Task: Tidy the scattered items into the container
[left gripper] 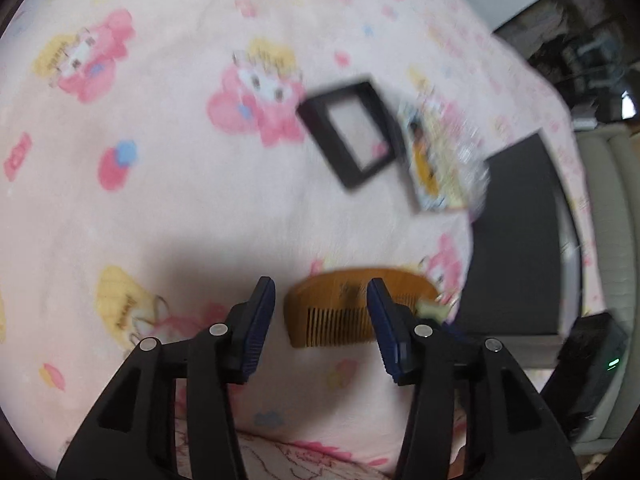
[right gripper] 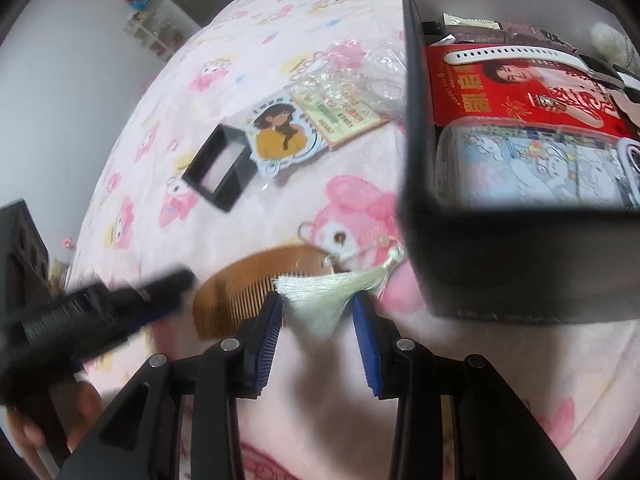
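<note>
A wooden comb [left gripper: 336, 312] [right gripper: 244, 284] lies on the pink cartoon blanket, with a pale green tassel [right gripper: 320, 300] tied to its end. My left gripper [left gripper: 320, 286] hovers over the comb, open, with the comb's middle showing between its fingers and no pad touching it. In the right wrist view the left gripper [right gripper: 132, 300] is a blurred shape left of the comb. My right gripper [right gripper: 318, 298] is open with the tassel lying between its fingers. The black box container [right gripper: 416, 160] [left gripper: 516, 240] stands to the right, holding a red packet [right gripper: 520, 100] and other items.
A small black frame [left gripper: 348, 136] [right gripper: 218, 168], a sticker of a figure in yellow [right gripper: 280, 132] [left gripper: 428, 152] and a crinkled plastic bag with a card [right gripper: 344, 96] lie farther up the blanket. A hand [right gripper: 60, 420] holds the left tool.
</note>
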`<control>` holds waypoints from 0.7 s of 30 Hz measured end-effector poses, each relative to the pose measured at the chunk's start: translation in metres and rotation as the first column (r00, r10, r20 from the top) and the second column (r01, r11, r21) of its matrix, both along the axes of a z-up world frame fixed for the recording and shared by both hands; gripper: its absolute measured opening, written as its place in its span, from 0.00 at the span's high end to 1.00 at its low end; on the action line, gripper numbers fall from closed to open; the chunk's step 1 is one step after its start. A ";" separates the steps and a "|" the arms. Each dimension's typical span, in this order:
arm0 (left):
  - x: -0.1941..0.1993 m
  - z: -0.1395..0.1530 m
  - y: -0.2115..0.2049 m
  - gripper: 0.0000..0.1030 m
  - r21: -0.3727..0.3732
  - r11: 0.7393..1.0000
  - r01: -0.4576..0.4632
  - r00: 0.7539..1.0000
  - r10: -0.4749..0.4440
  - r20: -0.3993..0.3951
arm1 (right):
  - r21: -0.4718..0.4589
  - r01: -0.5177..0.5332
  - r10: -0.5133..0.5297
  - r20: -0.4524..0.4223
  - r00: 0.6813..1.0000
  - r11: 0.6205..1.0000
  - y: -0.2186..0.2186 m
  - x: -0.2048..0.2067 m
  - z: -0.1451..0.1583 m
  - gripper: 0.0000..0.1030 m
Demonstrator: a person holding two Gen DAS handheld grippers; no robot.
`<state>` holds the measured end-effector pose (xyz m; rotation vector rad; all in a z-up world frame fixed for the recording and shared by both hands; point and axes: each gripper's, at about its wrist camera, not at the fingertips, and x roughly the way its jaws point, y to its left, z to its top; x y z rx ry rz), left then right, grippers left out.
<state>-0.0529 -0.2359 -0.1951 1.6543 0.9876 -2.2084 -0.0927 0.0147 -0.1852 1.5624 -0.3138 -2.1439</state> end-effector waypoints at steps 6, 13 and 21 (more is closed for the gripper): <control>-0.001 -0.011 -0.004 0.50 0.063 0.998 0.007 1.000 -0.009 0.030 | 0.046 -0.035 0.038 -0.077 0.996 0.998 -0.016 0.000 0.002 0.65; 0.003 -0.005 0.010 0.54 0.183 0.977 0.110 0.993 -0.101 -0.059 | -0.095 -0.092 0.089 -0.033 0.996 0.991 0.007 0.016 0.021 0.80; 0.017 -0.001 0.011 0.54 0.199 0.978 0.057 0.997 -0.044 -0.066 | -0.050 -0.096 0.093 -0.067 0.993 0.994 0.035 0.037 0.040 0.80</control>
